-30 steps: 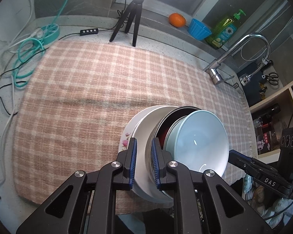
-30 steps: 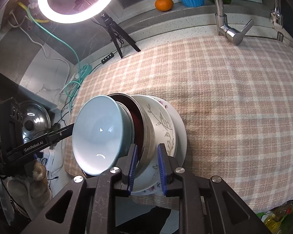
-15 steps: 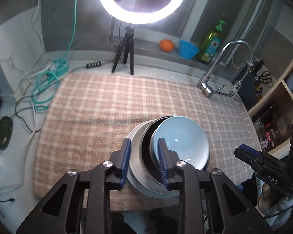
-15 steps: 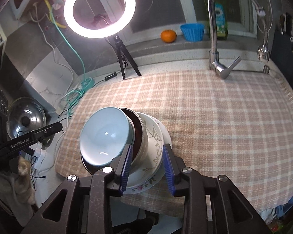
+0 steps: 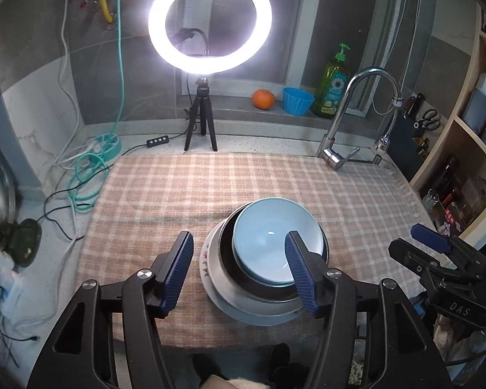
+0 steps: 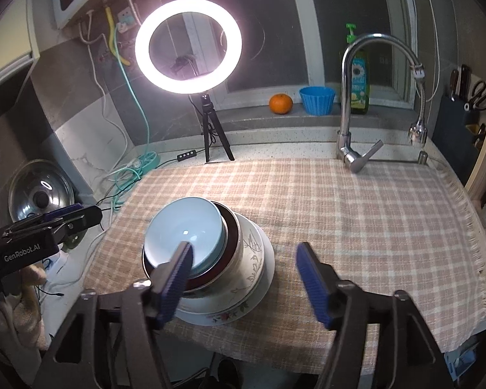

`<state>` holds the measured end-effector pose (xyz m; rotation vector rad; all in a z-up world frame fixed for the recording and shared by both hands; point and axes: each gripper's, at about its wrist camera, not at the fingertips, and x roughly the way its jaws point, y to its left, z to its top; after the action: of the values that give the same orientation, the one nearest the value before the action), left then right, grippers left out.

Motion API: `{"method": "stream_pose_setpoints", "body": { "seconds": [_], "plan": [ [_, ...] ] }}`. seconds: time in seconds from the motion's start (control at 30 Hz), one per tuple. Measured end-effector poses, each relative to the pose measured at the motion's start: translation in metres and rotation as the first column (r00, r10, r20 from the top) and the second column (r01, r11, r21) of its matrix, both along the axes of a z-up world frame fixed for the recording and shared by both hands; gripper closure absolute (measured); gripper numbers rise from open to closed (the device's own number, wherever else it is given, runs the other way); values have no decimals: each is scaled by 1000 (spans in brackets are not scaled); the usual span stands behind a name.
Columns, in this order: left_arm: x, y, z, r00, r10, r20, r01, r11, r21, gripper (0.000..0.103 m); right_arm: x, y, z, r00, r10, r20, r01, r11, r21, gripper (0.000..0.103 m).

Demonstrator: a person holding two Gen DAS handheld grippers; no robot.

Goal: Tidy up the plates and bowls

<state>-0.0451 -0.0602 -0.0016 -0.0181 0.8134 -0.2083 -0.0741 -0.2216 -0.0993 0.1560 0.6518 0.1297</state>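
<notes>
A stack of dishes sits near the front edge of the checked cloth (image 5: 210, 188). A pale blue bowl (image 5: 275, 246) is on top, nested in a dark bowl (image 5: 225, 259), over a white bowl with a leaf print (image 6: 252, 259) and a floral-rimmed plate (image 5: 205, 265). The blue bowl also shows in the right wrist view (image 6: 184, 230). My left gripper (image 5: 239, 269) is open and empty, held back above the stack's left side. My right gripper (image 6: 246, 278) is open and empty, above the stack's right side.
A ring light on a tripod (image 5: 201, 123) stands at the back. A tap (image 5: 340, 149) rises at the back right, with an orange (image 5: 263, 99), a blue cup (image 5: 297, 100) and a soap bottle (image 5: 333, 87) on the sill. Cables (image 5: 90, 162) lie left.
Both grippers let go of the stack's rims, opened wide and pulled back and up. The stack now rests flat on the cloth.
</notes>
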Motion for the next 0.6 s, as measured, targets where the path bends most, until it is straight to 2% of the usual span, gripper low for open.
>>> {"method": "stream_pose_setpoints", "body": {
  "seconds": [0.23, 0.6],
  "plan": [
    [-5, 0, -1, 1000, 11, 21, -11, 1000, 6, 41, -11, 8, 1, 999, -3, 46, 6, 999, -46, 29],
    [-8, -3, 3, 999, 11, 36, -11, 1000, 4, 41, -12, 10, 0, 999, -4, 49, 7, 998, -63, 29]
  ]
}}
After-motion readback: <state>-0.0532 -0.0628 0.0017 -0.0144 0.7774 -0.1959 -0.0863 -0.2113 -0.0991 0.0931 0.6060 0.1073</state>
